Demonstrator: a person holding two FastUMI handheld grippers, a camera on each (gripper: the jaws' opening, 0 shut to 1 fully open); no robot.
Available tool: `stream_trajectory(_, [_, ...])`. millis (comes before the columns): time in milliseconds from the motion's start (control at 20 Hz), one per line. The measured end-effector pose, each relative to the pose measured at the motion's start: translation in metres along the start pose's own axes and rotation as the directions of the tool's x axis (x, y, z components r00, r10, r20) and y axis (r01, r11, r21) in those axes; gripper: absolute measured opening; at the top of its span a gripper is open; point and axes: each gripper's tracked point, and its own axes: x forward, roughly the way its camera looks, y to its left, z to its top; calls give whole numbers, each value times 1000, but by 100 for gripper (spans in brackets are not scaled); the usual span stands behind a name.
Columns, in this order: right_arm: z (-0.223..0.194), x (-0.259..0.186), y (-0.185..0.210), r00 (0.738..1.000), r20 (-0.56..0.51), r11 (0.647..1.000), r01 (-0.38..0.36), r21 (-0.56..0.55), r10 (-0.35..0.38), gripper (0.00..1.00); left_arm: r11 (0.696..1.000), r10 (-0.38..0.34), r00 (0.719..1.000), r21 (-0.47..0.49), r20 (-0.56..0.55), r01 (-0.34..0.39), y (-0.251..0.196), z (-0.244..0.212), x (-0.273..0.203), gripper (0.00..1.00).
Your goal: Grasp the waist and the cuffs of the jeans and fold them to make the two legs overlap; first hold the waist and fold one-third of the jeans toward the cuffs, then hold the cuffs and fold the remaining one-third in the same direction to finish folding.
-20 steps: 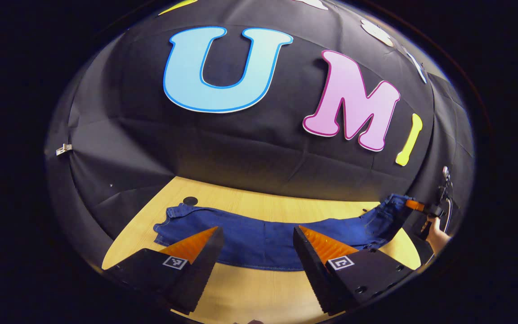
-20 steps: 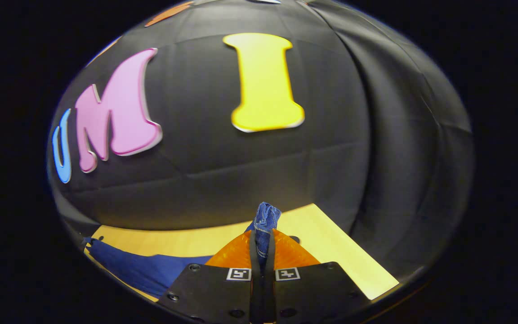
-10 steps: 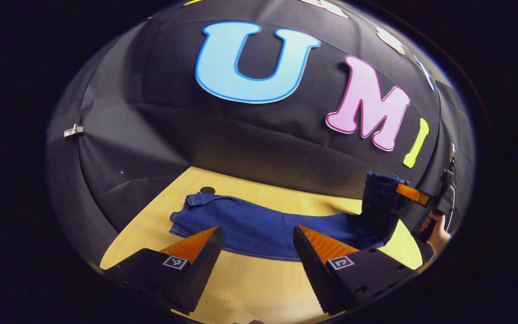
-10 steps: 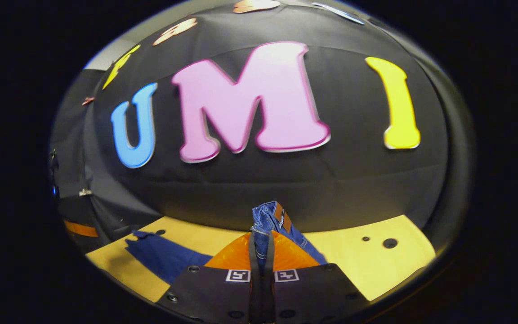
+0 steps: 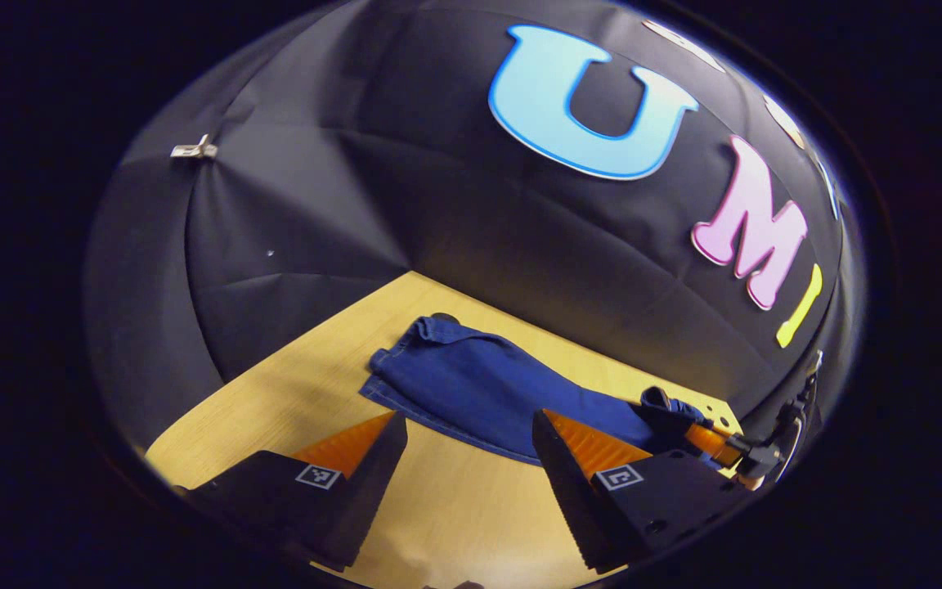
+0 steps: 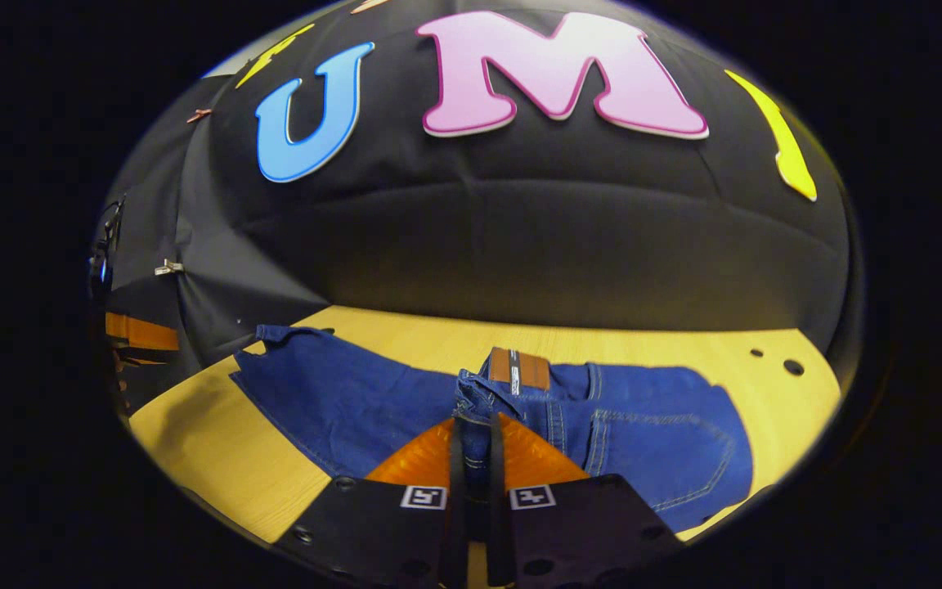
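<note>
right gripper [image 6: 472, 433]: fingers pressed together on the denim waistband [image 6: 479, 391] of the jeans [image 6: 340, 401], fabric bunched up between the pads at 6 o'clock of the right gripper view. brown leather patch [image 6: 518, 368] sits just above the pinch, at 12 o'clock from the fingertips. back pocket [image 6: 659, 450] w/ contrast stitching lies flat at 3 to 4 o'clock of the pinch. leg section runs off toward 9 to 10 o'clock, flat on the wooden table [image 6: 217, 450]. cuff end near the far left table edge. two dark holes [image 6: 792, 366] in the tabletop at 3 o'clock, apart from the denim.

left gripper [image 5: 467, 433]: fingers spread wide, nothing between them, hovering over bare table [image 5: 291, 384] at 6 o'clock of the left gripper view. not touching the jeans [image 5: 479, 384]; near hem of the denim lies just beyond the fingertips. jeans lie as a dark blue strip from 12 o'clock, close to the booth wall, down to 3 o'clock. cuff end [image 5: 405, 360] is the nearer-to-wall part, slightly rumpled.

at 3 to 4 o'clock in the left gripper view the right gripper [image 5: 704, 438] shows far off, clamped on a raised bunch of denim at the waist end. small metal clip [image 5: 193, 150] on the wall cloth at 10 o'clock.
</note>
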Motion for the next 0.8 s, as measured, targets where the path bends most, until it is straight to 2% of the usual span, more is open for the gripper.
stream_trajectory(50, [-8,5,7,1000,-14,999,-19,38,19,19,1000,26,1000,0,1,-26,14,3,6,97])
stream_trajectory(150, [-16,2,28,998,-17,996,-52,76,53,56,997,74,997,6,-9,-74,40,10,17,97])
stream_trajectory(250, [-17,0,32,999,-15,997,-34,62,35,94,995,96,995,0,-14,-96,56,17,38,97])
stream_trajectory(300, [-16,-5,31,1000,-21,999,-19,51,21,98,995,96,995,-12,-22,-96,61,19,50,97])
stream_trajectory(550, [3,-39,30,1000,25,995,7,99,-9,98,990,120,989,-63,-84,-126,71,17,114,97])
stream_trajectory(650, [-3,-54,27,1000,-2,991,8,136,-7,98,981,191,975,-21,-116,-195,81,9,135,97])
stream_trajectory(800, [-10,-70,16,1000,-3,983,30,180,-30,98,957,291,935,50,-200,-287,92,-14,138,96])
